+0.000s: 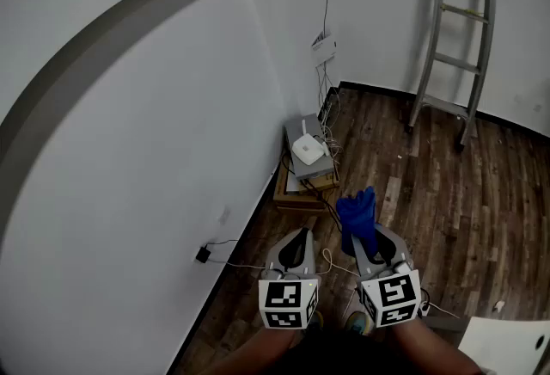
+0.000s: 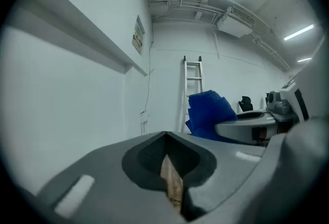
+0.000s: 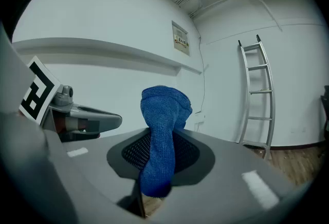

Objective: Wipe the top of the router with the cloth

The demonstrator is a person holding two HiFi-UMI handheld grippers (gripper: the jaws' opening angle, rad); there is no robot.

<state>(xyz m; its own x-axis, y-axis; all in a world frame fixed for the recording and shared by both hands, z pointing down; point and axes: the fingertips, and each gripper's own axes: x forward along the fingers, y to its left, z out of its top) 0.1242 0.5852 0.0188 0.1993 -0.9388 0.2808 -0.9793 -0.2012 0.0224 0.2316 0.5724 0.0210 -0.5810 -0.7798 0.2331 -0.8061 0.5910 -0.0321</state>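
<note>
The biggest risk lies in the router [image 1: 308,148] itself. It is a small white box with rounded corners that looks light, and it sits on top of a grey box [image 1: 315,168], which rests on a low brown box by the wall. A firm sideways push could slide it off that stack or tug the cables [image 1: 327,109] running up the wall behind it. The right gripper [image 1: 368,237] has its fingers [image 3: 226,166] clamped on the blue cloth [image 1: 357,216]. They hold only its lower part, so a thick, soft, folded tuft stands out past the fingertips. That loose end may flop aside on contact, and then the hard fingertips would rub the router's top instead of the cloth. A weak pinch could also let the cloth pull out during a stroke. The left gripper [image 1: 300,236] has its fingers together with nothing between them. It is free to steady the router, but a clumsy nudge from it could do the same harm. The router lies well ahead of both pairs of fingertips, roughly straight out from the left fingers and ahead and to the left of the right fingers, with bare wood floor between. The reach down to it is therefore long, and the cloth could brush the cables first. The router's top looks flat, plain and pale, and any dust on it is too small to tell.
</note>
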